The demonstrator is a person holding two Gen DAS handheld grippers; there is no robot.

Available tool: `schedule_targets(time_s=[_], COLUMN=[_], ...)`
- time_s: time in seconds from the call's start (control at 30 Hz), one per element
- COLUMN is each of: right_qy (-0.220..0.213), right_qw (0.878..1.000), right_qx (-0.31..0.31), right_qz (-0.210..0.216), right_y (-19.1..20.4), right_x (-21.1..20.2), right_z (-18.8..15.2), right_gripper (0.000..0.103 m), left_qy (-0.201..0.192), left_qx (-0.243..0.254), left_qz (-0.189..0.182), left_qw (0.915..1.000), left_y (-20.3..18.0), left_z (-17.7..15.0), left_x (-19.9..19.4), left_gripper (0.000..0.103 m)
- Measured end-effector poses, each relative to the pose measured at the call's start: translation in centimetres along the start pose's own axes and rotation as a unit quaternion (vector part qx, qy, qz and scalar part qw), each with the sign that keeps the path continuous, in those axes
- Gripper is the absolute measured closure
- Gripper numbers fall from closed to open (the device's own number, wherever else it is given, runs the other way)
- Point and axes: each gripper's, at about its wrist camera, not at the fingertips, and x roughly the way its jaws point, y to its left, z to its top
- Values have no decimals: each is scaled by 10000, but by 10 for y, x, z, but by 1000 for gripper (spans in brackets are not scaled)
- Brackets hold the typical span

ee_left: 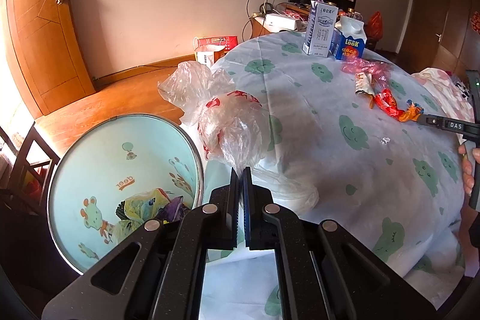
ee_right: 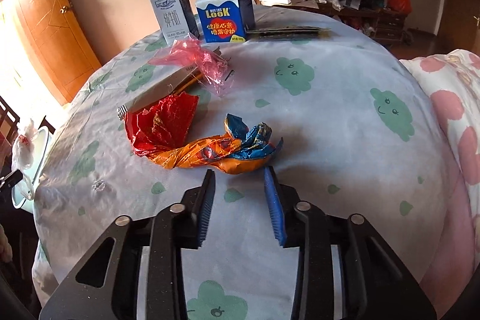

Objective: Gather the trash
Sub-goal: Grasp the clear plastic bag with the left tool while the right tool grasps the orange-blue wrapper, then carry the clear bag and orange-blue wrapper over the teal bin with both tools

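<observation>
Right gripper (ee_right: 240,179) parted over orange-blue foil wrapper (ee_right: 222,153), nothing pinched
Light, crinkly, slippery; grab twisted middle. Left gripper (ee_left: 241,173) clamped on clear plastic bag (ee_left: 231,128)

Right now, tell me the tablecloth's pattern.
The tablecloth is pale blue-white with smiling green clouds and small green drops; right wrist view shows it best.

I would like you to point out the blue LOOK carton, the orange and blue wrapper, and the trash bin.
blue LOOK carton (ee_right: 222,20): right wrist view, front face.
orange and blue wrapper (ee_right: 210,155): right wrist view, twisted middle.
trash bin (ee_left: 120,164): left wrist view, inner wall.
</observation>
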Motion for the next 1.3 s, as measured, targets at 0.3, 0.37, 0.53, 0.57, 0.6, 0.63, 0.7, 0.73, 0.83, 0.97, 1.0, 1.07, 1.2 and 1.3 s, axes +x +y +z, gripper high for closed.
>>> schedule_targets(time_s=[0.3,0.37,0.53,0.57,0.6,0.63,0.7,0.73,0.83,0.97,1.0,1.07,1.2,1.3], right_qy=[80,159,52,26,-16,-47,-130,-196,-414,-681,-717,-824,-894,-909], right_qw=[9998,9998,9995,9995,9996,9996,9994,9992,9979,9947,9941,9919,9889,9871], right_qx=[15,-8,-283,-294,-270,-260,-260,-273,-437,-645,-686,-804,-954,-1039], right_qz=[-197,-134,-95,-56,20,63,164,194,229,427,438,529,708,805], right_y=[1,1,6,6,5,5,8,12,25,46,49,63,89,107], right_x=[24,26,15,14,12,12,8,6,-7,-23,-26,-31,-30,-24], right_z=[29,25,17,15,14,12,11,9,9,11,12,14,17,21], right_gripper=[40,56,70,72,72,74,76,78,79,79,79,79,79,79], left_qy=[-32,-43,-79,-86,-92,-104,-133,-150,-184,-187,-185,-181,-166,-130], left_qx=[-59,-75,-124,-129,-124,-114,-96,-87,-83,-87,-89,-105,-139,-185], left_qz=[81,82,109,110,110,112,112,119,143,212,238,295,416,512], left_qw=[9999,9999,9998,9998,9998,9998,9998,9998,9997,9996,9995,9993,9989,9984], left_y=[5,6,11,11,10,10,8,8,10,14,16,20,30,38], left_z=[1,1,3,3,3,4,4,5,5,3,2,1,-3,-6], left_x=[-2,-3,-6,-7,-7,-9,-12,-14,-19,-23,-24,-26,-30,-31], left_gripper=[101,101,101,101,101,101,101,101,101,101,101,101,101,101])
